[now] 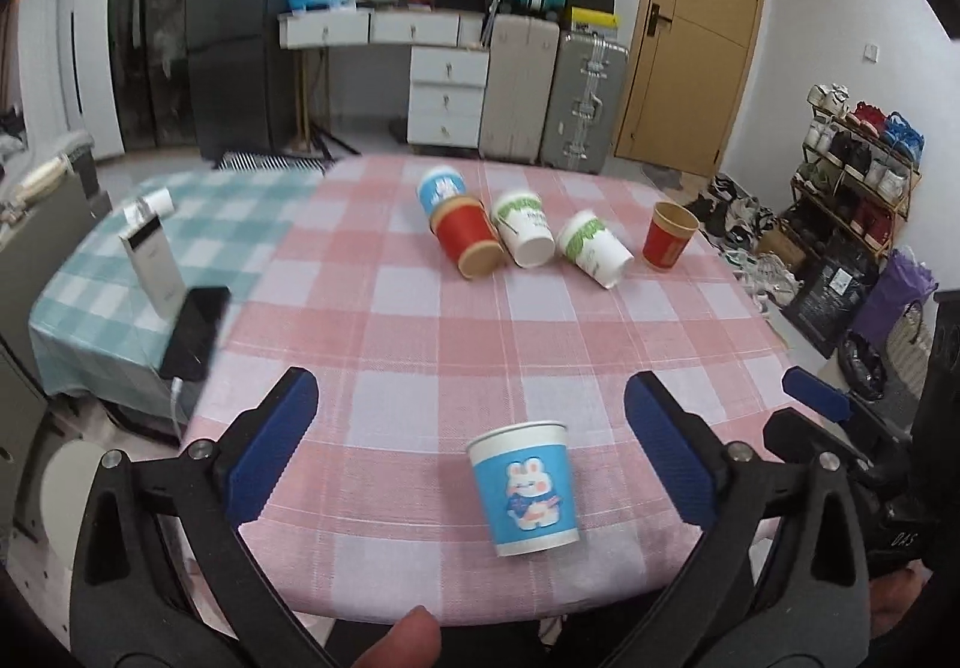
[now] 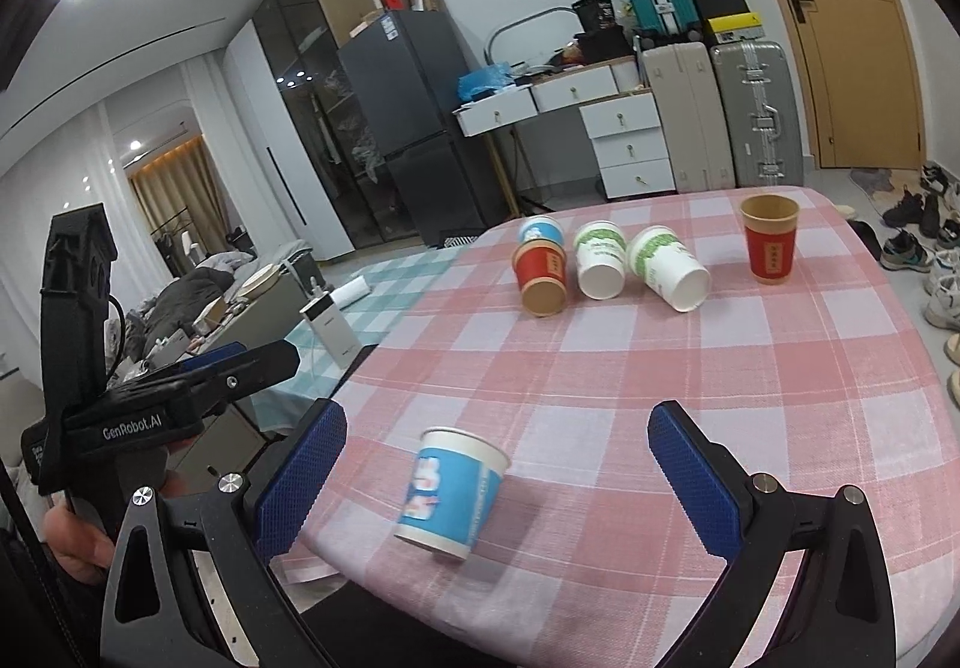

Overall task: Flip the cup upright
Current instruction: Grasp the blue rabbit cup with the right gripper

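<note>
Left gripper (image 1: 471, 446): your jaws wide apart, holding nothing.
Right gripper (image 2: 498, 473): same, spread wide, empty.
Blue bunny cup (image 1: 523, 488): standing mouth-up on the checked tablecloth (image 1: 420, 320), near edge, between the fingers, untouched.

On the checked table (image 1: 420, 356) I count six paper cups: two blue rabbit cups (image 1: 523, 488) (image 1: 441, 185), two red cups (image 1: 468, 242) (image 1: 667, 236), two green-and-white cups (image 1: 523, 227) (image 1: 594, 246). Three suitcases stand beyond it.

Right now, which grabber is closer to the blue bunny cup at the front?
Hard to call, maybe the left. The left gripper is open with the blue bunny cup between its fingers. The right gripper is open too, with the cup nearer its left finger.
</note>
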The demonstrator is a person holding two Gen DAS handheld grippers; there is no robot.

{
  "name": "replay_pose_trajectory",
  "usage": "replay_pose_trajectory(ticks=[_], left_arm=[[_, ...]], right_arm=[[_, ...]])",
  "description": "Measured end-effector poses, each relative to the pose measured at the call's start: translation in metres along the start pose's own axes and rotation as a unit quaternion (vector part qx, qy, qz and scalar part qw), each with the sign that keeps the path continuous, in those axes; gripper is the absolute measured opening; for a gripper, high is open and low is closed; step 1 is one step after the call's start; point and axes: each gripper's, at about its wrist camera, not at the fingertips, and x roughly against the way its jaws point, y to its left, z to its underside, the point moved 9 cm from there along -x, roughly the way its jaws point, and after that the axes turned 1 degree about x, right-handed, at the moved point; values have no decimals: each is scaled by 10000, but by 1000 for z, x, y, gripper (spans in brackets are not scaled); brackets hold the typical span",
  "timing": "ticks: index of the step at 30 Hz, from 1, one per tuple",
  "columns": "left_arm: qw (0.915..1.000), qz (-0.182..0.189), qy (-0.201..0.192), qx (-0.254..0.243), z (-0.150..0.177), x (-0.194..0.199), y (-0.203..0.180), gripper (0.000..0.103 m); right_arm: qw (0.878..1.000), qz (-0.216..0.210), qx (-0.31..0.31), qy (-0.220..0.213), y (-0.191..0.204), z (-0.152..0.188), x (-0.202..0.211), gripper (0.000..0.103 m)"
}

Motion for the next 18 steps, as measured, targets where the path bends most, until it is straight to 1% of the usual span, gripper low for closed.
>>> replay_pose_trajectory(ticks=[4,6,13,18], left_arm=[[9998,-103,-140,-135,4,19,2,102],[9997,-164,-182,-74,7,25,7,102],[9998,-170,-117,15,21,33,14,102],[9998,-147,-47,95,28,27,17,102]], right_arm=[[9999,-93,89,-29,11,-1,2,103],[9999,-104,97,-37,14,-1,2,103],[9998,-89,183,-42,22,-1,6,103],[9997,-57,223,-64,27,-2,6,103]])
